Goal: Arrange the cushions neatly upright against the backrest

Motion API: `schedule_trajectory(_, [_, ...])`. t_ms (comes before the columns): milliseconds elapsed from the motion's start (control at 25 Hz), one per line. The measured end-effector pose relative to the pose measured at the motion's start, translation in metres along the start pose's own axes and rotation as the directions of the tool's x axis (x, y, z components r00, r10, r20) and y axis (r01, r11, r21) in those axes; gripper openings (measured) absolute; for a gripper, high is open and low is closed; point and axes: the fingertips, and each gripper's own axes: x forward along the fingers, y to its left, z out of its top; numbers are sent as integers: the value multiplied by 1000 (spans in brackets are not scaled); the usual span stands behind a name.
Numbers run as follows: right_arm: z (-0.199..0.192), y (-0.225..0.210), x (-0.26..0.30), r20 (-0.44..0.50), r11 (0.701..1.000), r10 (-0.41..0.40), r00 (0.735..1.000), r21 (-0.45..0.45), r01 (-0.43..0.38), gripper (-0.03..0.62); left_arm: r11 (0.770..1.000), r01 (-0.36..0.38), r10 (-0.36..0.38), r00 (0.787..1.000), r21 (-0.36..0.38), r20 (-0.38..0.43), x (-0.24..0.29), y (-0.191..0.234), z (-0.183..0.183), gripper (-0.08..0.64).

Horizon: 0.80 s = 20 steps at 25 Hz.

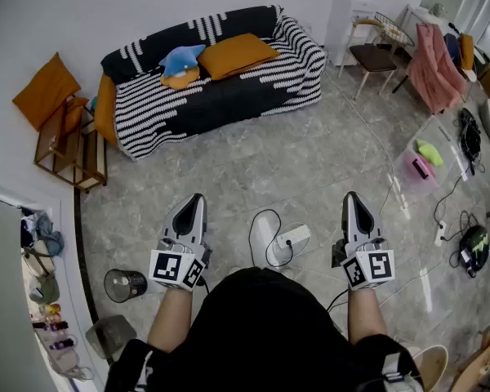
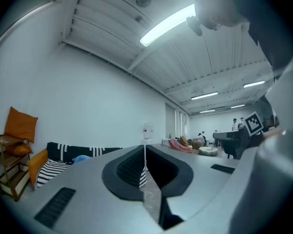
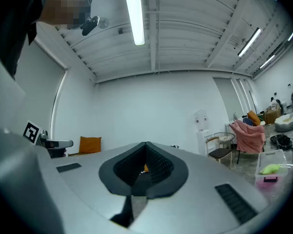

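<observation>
Well, in the head view we stand well back from the sofa [image 1: 220, 96], with open floor between. The left gripper [image 1: 198, 199] and the right gripper [image 1: 351, 196] are held low in front of us, pointing toward the sofa, each clenched and empty. On the sofa seat a large orange cushion [image 1: 237, 54] lies slumped, not upright. Beside it, toward the sofa's left end as we face it, a blue plush toy [image 1: 182, 58] sits on a smaller orange cushion [image 1: 180, 78]. Another cushion [image 1: 106, 106] leans at the sofa's left arm, and one more [image 1: 46, 91] stands on a wooden rack [image 1: 69, 149] just left of the sofa. A power strip [image 1: 292, 237] and its looped cord [image 1: 252, 235] lie on the floor between us and the sofa.

In the left gripper view the jaws meet tip to tip with nothing between them, and the sofa's left end shows far beyond.

In the right gripper view the jaws are likewise pressed together on nothing. A chair [image 3: 219, 147] stands past the sofa's right end.

We judge the arranging not yet begun. The cord could catch a foot as we walk to the sofa. Grippers left clenched would only shove a cushion flat. Lifting the smaller cushion carelessly could tip the toy off the sofa. A soft cushion pinched at one corner may sag and slide down again.
</observation>
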Motion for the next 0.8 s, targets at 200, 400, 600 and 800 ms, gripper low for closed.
schedule_trajectory(200, [2, -13, -10, 0, 1000, -3, 1000, 23, 3, 28, 999, 11, -11, 1000, -35, -8, 8, -18, 4, 25])
schedule_trajectory(400, [-2, -33, -25, -6, 998, -7, 1000, 58, 8, 28, 1000, 14, -15, 1000, -24, -18, 16, -40, 2, 25])
schedule_trajectory(600, [-12, -59, -36, -25, 997, 7, 1000, 76, -6, 28, 999, 21, -22, 999, -43, -24, 27, -65, 1, 25])
schedule_trajectory(800, [-22, -77, -44, -56, 996, 27, 998, 85, -22, 28, 999, -7, 5, 999, -47, -39, 30, -86, -4, 25])
